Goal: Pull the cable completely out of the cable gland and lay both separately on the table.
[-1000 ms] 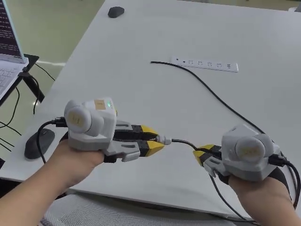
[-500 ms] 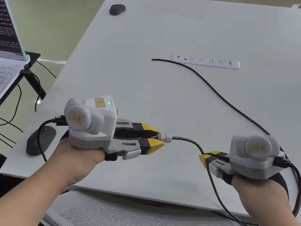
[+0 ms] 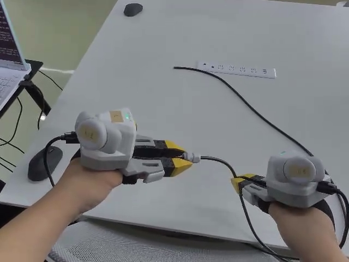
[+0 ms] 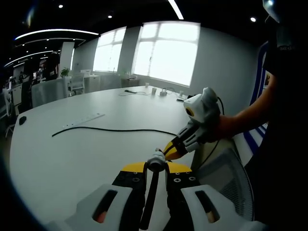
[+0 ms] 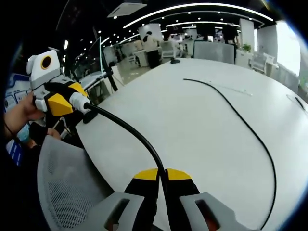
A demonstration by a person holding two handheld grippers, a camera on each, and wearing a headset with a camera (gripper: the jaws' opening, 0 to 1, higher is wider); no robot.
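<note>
The left gripper [image 3: 181, 159] has its jaws closed on the small pale cable gland [image 3: 191, 158], which it holds in the air over the near edge of the worktop [image 3: 180, 43]. The black cable [image 3: 215, 160] comes out of the gland and sags across to the right gripper [image 3: 240, 183], whose jaws are pinched tight on it, close to the gland. Beyond that, the cable lies across the worktop, and its far end is just beside a white power strip [image 3: 235, 70]. The cable is still threaded in the gland.
</note>
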